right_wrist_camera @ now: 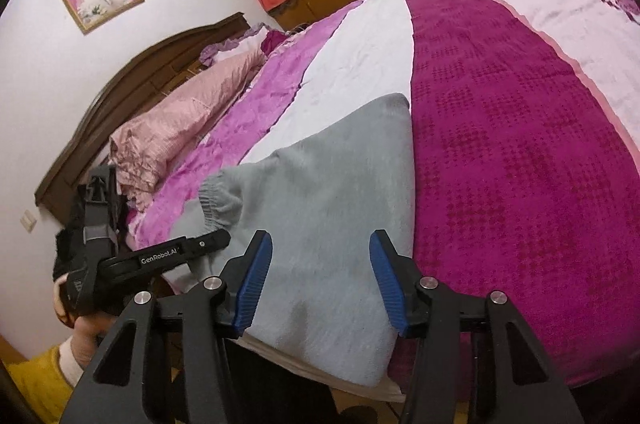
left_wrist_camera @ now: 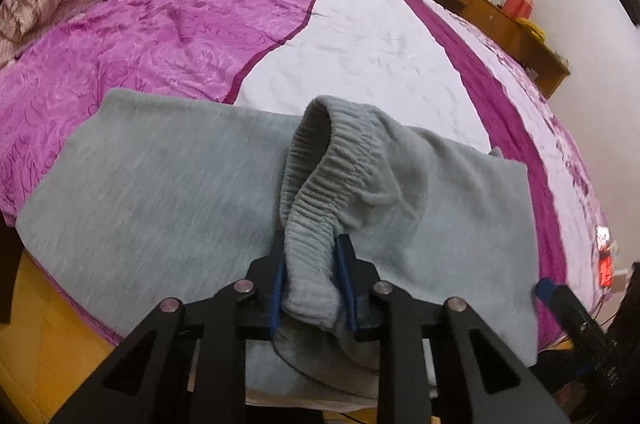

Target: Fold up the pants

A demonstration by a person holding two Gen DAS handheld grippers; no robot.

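- Left gripper (left_wrist_camera: 310,256) is clamped tight on the ribbed waistband (left_wrist_camera: 316,184) of the grey pants (left_wrist_camera: 160,192), blue pads squeezing a bunched fold of it.
- The pants lie spread along the near edge of the bed (left_wrist_camera: 360,36), on the purple-and-white bedspread (right_wrist_camera: 500,144).
- Right gripper (right_wrist_camera: 320,252) hangs over the grey cloth near the pants' right end, jaws apart, nothing pinched between them.
- Pink quilt (right_wrist_camera: 180,120) bunched far left, by the headboard (right_wrist_camera: 120,92).
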